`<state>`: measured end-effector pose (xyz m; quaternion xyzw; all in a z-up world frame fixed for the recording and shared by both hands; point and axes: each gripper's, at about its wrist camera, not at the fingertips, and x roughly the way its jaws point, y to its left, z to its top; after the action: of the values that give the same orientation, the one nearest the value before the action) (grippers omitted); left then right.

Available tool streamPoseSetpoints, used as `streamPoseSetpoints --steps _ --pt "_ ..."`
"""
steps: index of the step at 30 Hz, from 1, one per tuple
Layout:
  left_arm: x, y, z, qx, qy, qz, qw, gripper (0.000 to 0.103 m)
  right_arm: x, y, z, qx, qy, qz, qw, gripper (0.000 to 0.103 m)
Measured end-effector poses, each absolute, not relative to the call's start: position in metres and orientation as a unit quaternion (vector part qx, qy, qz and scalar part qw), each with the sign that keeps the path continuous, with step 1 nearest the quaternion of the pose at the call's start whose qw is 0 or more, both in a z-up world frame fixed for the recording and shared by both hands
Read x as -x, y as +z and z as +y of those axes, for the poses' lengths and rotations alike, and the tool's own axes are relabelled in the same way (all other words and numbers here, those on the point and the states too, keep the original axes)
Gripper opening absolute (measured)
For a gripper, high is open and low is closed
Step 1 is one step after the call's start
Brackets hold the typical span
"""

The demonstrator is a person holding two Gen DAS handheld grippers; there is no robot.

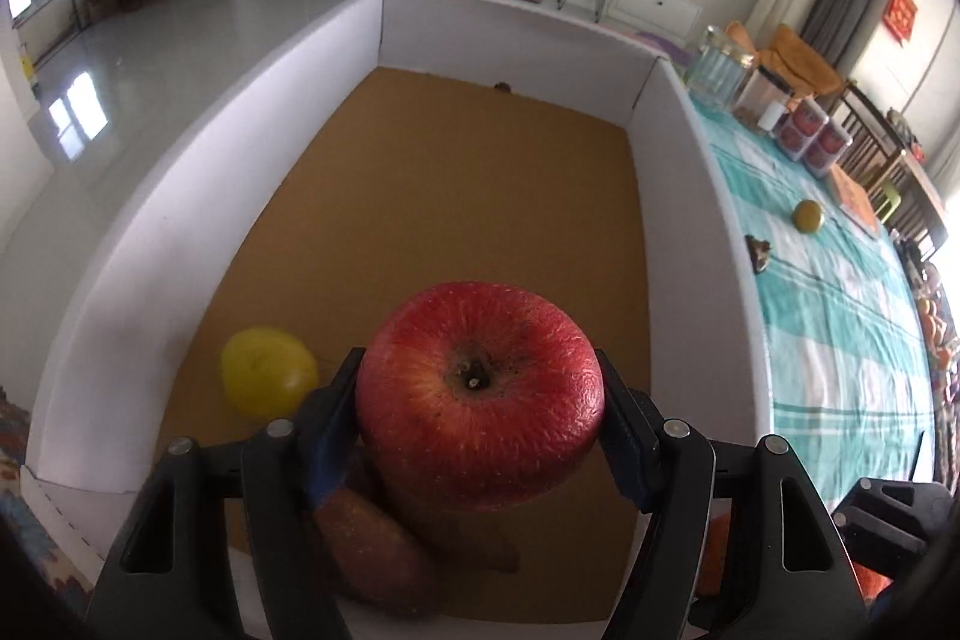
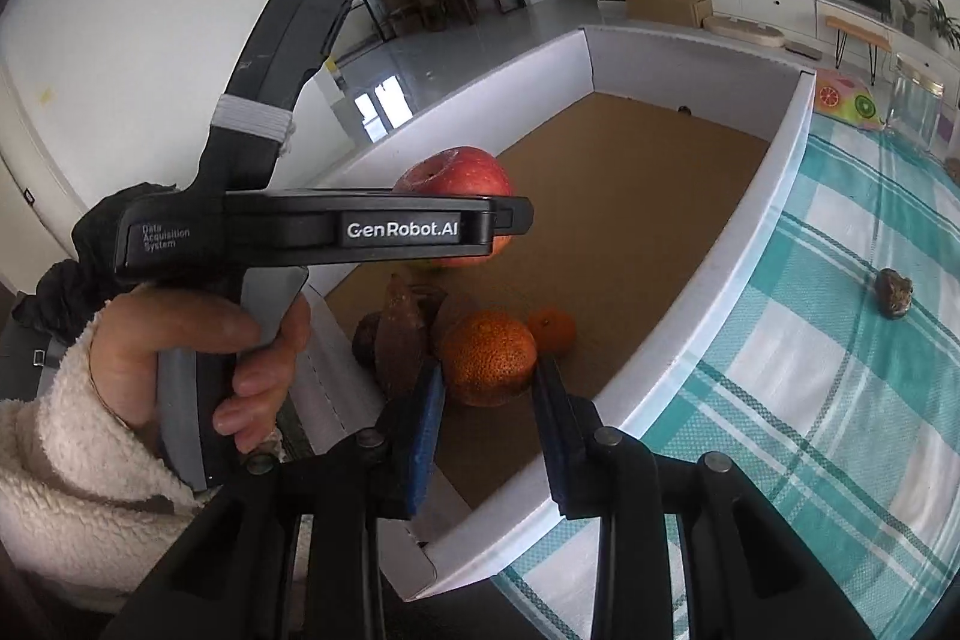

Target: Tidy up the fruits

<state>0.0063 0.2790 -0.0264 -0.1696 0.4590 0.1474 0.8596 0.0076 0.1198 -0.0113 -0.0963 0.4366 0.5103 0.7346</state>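
Left gripper (image 1: 480,400) round apple (image 1: 480,400) (fruit beneath half hidden)

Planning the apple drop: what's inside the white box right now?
In the white box: a yellow fruit, brown sweet potatoes and a small orange on its floor. The apple hides the floor beneath it.
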Motion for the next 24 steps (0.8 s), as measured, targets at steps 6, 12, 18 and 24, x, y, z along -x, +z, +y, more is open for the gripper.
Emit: streamPoseSetpoints --steps 6,12,18,24 --pt "-0.005 -0.006 0.268 0.152 0.165 0.421 0.879 0.089 -0.030 0.011 0.081 0.042 0.495 0.410 0.765 0.070" --pt "-0.009 0.029 0.220 0.119 0.121 0.367 0.915 0.093 -0.079 0.024 -0.010 -0.017 0.398 0.351 0.847 0.093" --pt "-0.011 0.035 0.117 0.084 -0.036 0.379 0.921 0.096 -0.135 -0.057 -0.134 -0.047 0.170 0.394 0.902 0.097" --pt "-0.045 -0.017 0.023 0.050 -0.123 0.446 0.885 0.097 -0.128 -0.089 -0.212 -0.128 0.089 0.402 0.902 0.097"
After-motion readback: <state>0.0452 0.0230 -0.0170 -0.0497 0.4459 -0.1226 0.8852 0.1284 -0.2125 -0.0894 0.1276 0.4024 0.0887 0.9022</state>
